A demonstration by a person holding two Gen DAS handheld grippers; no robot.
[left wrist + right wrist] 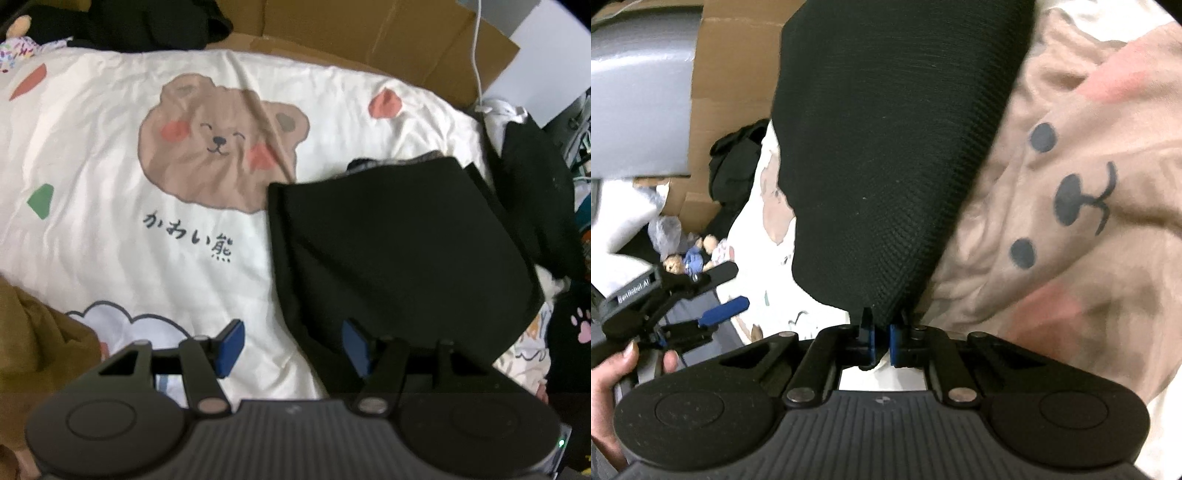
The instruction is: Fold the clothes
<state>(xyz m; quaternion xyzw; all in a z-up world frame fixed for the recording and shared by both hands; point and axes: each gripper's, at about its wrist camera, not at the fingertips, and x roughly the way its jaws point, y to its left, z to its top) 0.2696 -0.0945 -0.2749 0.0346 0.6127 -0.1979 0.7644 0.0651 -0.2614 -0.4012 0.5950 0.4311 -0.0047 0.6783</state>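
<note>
On bedsheet (110,155): black garment (886,147) corner pinched in right tongs (881,339).

We see both views under soft, even indoor light, moderately dim, with no hard shadows and no clear single source. In the left wrist view the white bedsheet (110,147) comes out bright and a little washed, while the black garment (399,236) sinks into near-featureless dark. The whole left view is slightly blurred; the printed bear (221,144) has soft edges. In the right wrist view the knit weave of the black garment (886,147) is fairly sharp at centre, but the bear print (1071,192) smears toward the right. Both views bend strongly at the edges, with black vignetted corners
</note>
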